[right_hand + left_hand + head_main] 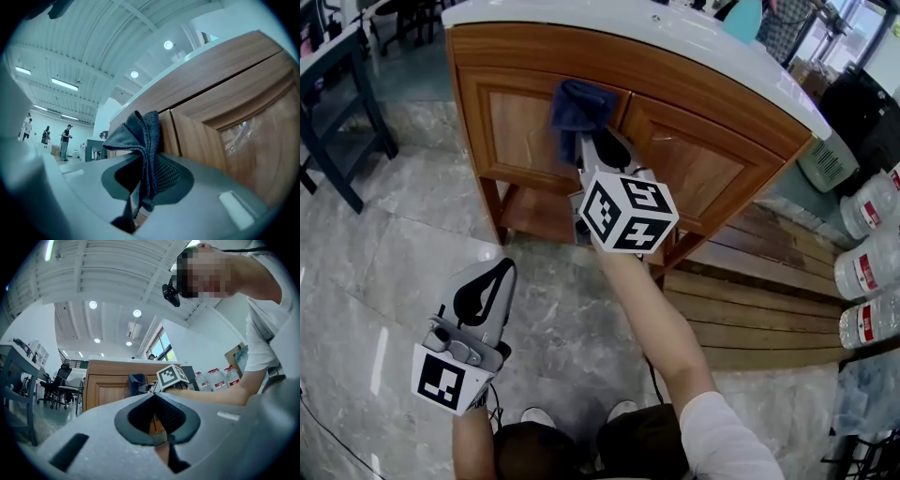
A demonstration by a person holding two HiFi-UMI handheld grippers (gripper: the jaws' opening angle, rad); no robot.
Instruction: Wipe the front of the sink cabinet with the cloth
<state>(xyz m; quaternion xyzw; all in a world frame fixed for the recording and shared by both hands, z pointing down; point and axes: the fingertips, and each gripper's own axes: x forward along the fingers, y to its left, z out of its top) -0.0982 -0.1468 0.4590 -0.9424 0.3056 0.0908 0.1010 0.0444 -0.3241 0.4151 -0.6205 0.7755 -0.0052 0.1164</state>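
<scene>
The wooden sink cabinet (pixel 520 127) with a white top stands ahead of me. My right gripper (pixel 584 141) is shut on a dark blue cloth (pixel 579 103), which bunches against the cabinet front by the seam between the two doors. In the right gripper view the cloth (pixel 140 136) hangs folded between the jaws, right next to the door seam of the cabinet (pixel 225 93). My left gripper (pixel 501 269) hangs low at the left over the floor, shut on nothing. In the left gripper view the left gripper (pixel 154 396) points towards the cabinet (pixel 105 385).
A slatted wooden platform (pixel 769 309) lies at the cabinet's right. Large water bottles (pixel 867 272) stand at the far right, a white appliance (pixel 825 159) behind them. A dark table frame (pixel 337 94) stands at the left on the marble floor (pixel 384 244).
</scene>
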